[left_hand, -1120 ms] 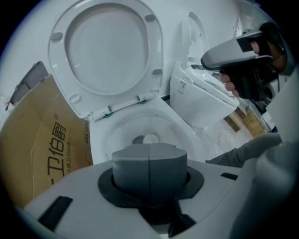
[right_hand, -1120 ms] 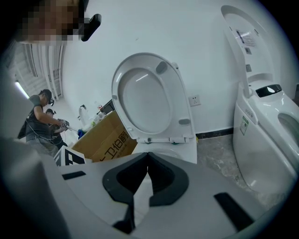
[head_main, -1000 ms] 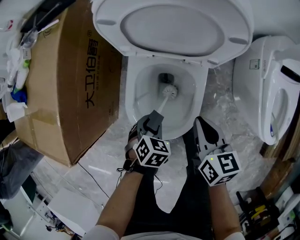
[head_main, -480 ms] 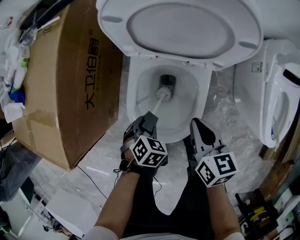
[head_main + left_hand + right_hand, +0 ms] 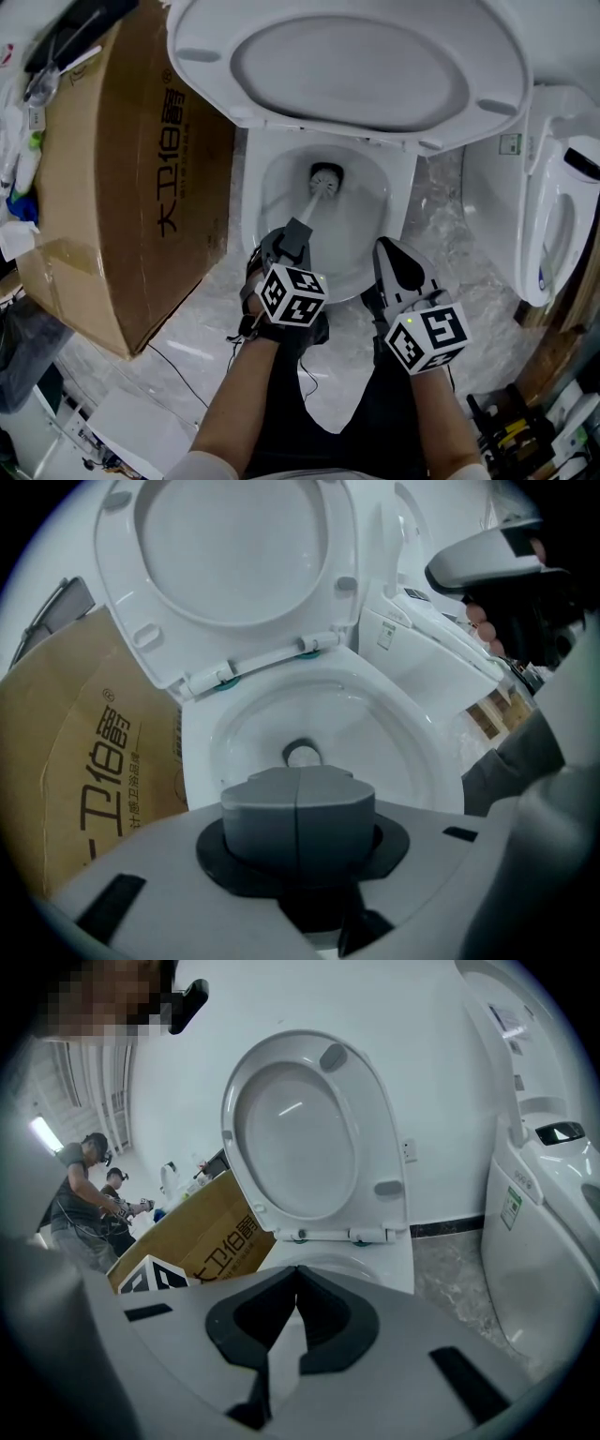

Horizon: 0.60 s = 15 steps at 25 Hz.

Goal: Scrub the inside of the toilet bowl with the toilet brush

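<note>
Recorded brush [image 5: 324,177] moved deeper into bowl [image 5: 277,184], onto its drain; clenched in left gripper [image 5: 298,235]; right gripper [image 5: 393,247] closed, empty. Judged mid-scrub.

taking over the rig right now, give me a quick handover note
Left gripper: shut on the toilet brush handle; the brush head sits at the drain at the bottom of the toilet bowl.
Right gripper: shut, empty, near the bowl's front right edge.
Seat is up.
Done: brush is in the bowl; how much is scrubbed cannot be told.
Left: scrub round the bowl walls.
</note>
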Motion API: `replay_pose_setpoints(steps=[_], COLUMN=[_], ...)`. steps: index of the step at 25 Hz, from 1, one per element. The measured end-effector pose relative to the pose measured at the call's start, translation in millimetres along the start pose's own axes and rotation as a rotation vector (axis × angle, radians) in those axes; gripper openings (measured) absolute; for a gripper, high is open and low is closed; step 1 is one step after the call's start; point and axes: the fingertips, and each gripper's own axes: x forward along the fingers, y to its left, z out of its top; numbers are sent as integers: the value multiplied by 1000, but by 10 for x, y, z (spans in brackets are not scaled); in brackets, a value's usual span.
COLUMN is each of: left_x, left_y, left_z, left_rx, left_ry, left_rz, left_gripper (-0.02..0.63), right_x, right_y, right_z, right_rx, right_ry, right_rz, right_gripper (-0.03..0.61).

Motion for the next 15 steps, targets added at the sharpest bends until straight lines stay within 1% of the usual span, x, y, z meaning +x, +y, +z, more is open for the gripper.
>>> replay_pose_setpoints(steps=[3, 6, 10, 15], left_x=[-79, -275, -642, -1196], left_y=[36, 32, -9, -35], left_z=[0, -25, -16, 87], left_rx=[-44, -79, -115, -158], left_ry=[-13, -25, -52, -118], left_rz=[-10, -32, -69, -116], left_gripper=[152, 152, 152, 152], right_x=[17, -36, -181, -424], right_y=[6, 79, 227, 442], right_z=[60, 126, 244, 452], right_rx=[0, -8, -26, -52], right_ry=[5, 13, 14, 3], right_rz=[3, 8, 14, 19], right_gripper=[12, 12, 13, 13])
